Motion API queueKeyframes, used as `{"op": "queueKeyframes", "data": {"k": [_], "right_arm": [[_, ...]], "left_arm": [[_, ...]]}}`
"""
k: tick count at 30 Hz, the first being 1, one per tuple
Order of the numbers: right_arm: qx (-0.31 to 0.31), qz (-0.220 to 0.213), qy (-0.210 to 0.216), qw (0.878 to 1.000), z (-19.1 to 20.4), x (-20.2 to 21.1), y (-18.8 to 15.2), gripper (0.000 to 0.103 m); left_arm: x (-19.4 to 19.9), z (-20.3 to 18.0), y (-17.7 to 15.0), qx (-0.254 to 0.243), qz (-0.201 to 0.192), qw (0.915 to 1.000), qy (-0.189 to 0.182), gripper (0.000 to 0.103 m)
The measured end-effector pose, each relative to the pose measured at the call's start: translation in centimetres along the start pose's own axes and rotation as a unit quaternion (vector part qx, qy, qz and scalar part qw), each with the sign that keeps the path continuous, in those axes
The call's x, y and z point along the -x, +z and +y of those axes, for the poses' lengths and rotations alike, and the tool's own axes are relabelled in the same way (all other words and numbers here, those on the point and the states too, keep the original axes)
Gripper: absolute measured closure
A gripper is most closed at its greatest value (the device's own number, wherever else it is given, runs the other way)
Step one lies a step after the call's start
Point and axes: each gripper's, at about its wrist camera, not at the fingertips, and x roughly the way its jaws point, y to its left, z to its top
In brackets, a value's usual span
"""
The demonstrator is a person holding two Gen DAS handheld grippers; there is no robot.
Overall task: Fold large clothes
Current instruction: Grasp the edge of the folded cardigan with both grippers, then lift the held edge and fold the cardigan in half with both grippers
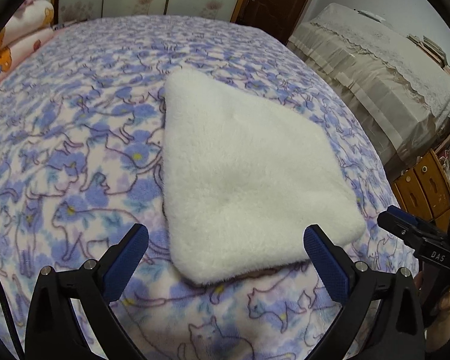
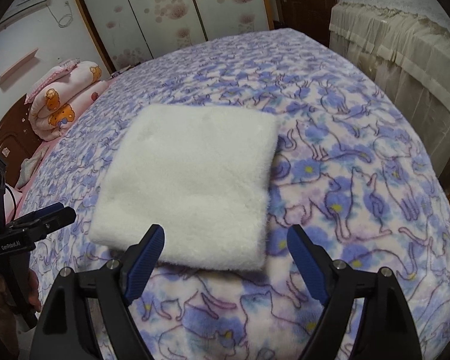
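Observation:
A white fluffy garment [image 1: 243, 174] lies folded into a flat square on the bed, also in the right wrist view [image 2: 189, 186]. My left gripper [image 1: 225, 237] is open and empty, held just above the garment's near corner. My right gripper [image 2: 225, 237] is open and empty, over the garment's near right edge. The right gripper shows from the side at the right edge of the left wrist view [image 1: 387, 214]. The left gripper shows at the left edge of the right wrist view [image 2: 64, 211].
The bed is covered by a purple and white cat-print blanket [image 1: 75, 150]. Rolled pink bedding [image 2: 63, 102] lies at the headboard end. A cloth-covered piece of furniture [image 1: 375, 81] stands beside the bed, with a wooden cabinet [image 1: 423, 186] near it. Wardrobe doors [image 2: 165, 9] stand behind.

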Motion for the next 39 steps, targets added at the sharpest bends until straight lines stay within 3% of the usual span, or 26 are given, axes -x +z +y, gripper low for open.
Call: {"op": "queueKeyframes", "data": {"k": [11,18,24,32,39], "right_arm": [[-0.058,0.068,0.068,0.994,-3.3,-8.7,1.1,0.019],[-0.103,0.096,0.149,0.979,-4.8,-13.5,2.4,0.019],[-0.098,0.126,0.2,0.967,-4.7,-16.5,4.1,0.015],[-0.083,0.169,0.211,0.959,-3.9,-18.3,5.6,0.013],[-0.07,0.151,0.194,0.967,-3.7,-17.6,5.3,0.017]], "left_arm": [[-8.0,2.3,1.2,0.035,0.055,0.9978,-0.006,0.001],[-11.5,3.9,2.3,0.066,0.066,0.993,-0.072,0.0],[-12.7,3.7,3.5,0.047,0.069,0.9926,-0.088,0.0],[-14.2,3.0,6.1,0.037,0.089,0.9924,-0.076,0.0],[-16.1,2.4,7.1,0.043,0.112,0.9898,-0.078,0.0]]}}
